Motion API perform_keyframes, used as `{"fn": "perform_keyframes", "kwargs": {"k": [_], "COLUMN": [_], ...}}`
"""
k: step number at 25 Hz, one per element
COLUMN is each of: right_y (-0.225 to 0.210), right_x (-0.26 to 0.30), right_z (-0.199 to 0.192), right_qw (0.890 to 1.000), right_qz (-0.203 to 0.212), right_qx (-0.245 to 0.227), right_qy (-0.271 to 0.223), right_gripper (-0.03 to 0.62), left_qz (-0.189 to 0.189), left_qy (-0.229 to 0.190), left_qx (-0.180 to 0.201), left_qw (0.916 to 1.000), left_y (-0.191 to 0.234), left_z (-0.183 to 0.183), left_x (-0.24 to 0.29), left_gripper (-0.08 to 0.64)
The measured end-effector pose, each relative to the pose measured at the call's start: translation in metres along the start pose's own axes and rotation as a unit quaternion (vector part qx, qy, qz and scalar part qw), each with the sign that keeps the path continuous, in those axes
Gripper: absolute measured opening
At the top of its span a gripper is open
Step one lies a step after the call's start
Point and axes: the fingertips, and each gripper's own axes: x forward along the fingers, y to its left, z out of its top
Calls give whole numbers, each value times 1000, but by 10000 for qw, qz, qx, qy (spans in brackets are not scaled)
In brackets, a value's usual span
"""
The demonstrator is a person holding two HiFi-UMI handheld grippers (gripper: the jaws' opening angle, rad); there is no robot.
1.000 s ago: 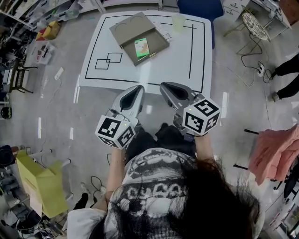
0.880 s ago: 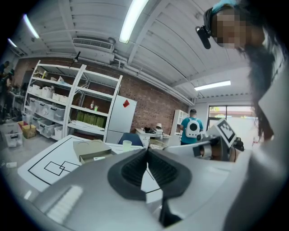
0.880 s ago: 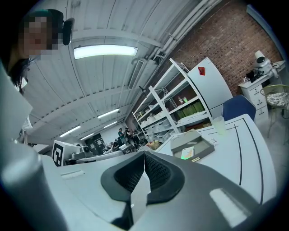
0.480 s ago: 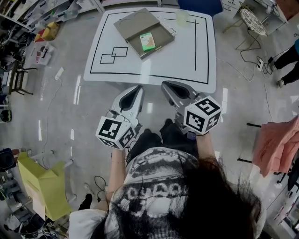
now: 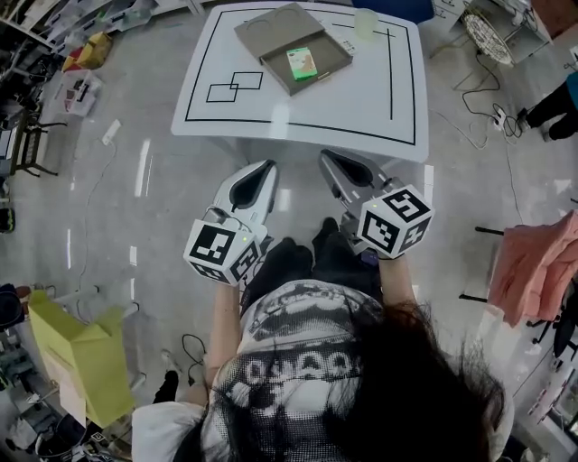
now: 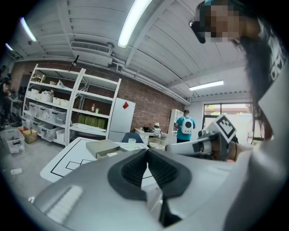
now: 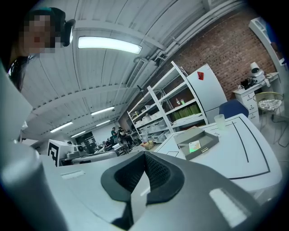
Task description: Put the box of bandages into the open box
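Reading left to right in the head view: my left gripper (image 5: 268,165) hangs short of the near edge of the white bench (image 5: 298,108). Its fingers are pressed together on nothing, as the left gripper view confirms. At the far side of the bench lies the open box (image 5: 330,52), a shallow grey-brown tray with its lid laid open on the left. The box of bandages (image 5: 302,63), green-faced, lies flat inside that tray, near its middle. My right gripper (image 5: 324,154) hangs beside the left one, likewise clear of the bench. The right gripper view shows its fingers meeting with nothing between them. A pale cup (image 5: 364,23) stands toward the far right corner, near the tray but apart from it.

I judge the placing step finished: the bandages are where the task wants them, and neither gripper carries anything. No further carry seems called for. Should the lid need closing, I would first have to bring a gripper forward over the bench to reach it.
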Motion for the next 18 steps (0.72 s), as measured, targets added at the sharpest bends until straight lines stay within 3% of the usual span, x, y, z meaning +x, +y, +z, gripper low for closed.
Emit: {"fn": "perform_keyframes", "kwargs": {"k": [18], "right_y": [33], "right_x": [-1], "right_z": [-21], "right_qw": [9993], "right_qz": [-347], "right_qx": [-106], "right_qy": [26], "right_gripper": [-3], "left_qz": [-517], "left_qy": [-89], "left_qx": [36], "left_qw": [9986], "left_y": [3], "left_z": [-5], "left_x": [-25], "left_gripper": [0]}}
